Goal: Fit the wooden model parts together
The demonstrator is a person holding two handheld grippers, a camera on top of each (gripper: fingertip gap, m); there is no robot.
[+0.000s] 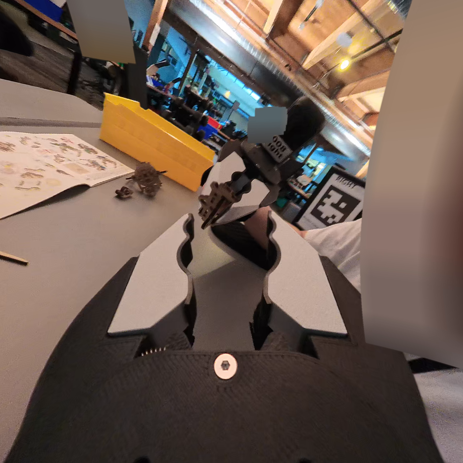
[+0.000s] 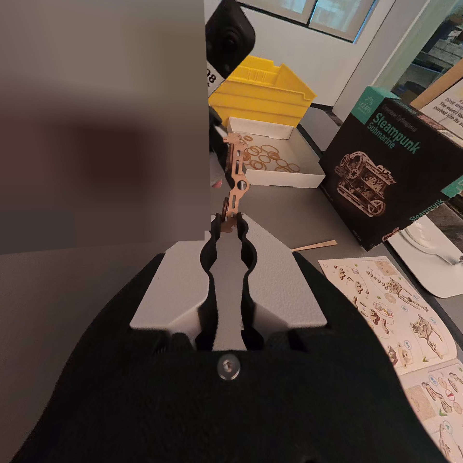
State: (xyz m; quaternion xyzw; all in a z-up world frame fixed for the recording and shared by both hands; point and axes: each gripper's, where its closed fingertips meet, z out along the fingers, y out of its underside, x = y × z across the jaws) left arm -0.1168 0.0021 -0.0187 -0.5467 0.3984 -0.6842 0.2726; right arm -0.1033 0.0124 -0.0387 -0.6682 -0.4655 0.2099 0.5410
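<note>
My right gripper (image 2: 226, 220) is shut on a flat wooden model part (image 2: 236, 172) that sticks up and away from its tips, with a small wooden disc at its base. In the left wrist view the same gripper (image 1: 220, 203) faces me, holding that part (image 1: 213, 203) just beyond my left fingertips. My left gripper (image 1: 229, 220) is open and empty, raised above the grey table (image 1: 75, 238). A small built wooden assembly (image 1: 146, 179) and a loose wooden piece (image 1: 123, 192) lie on the table to the left.
A yellow bin (image 1: 152, 142) (image 2: 260, 95) stands at the back. A white tray (image 2: 283, 160) holds several wooden rings. The dark model box (image 2: 385, 167) stands right. Instruction sheets (image 1: 50, 162) (image 2: 390, 315) and a wooden stick (image 2: 315, 245) (image 1: 13, 258) lie on the table.
</note>
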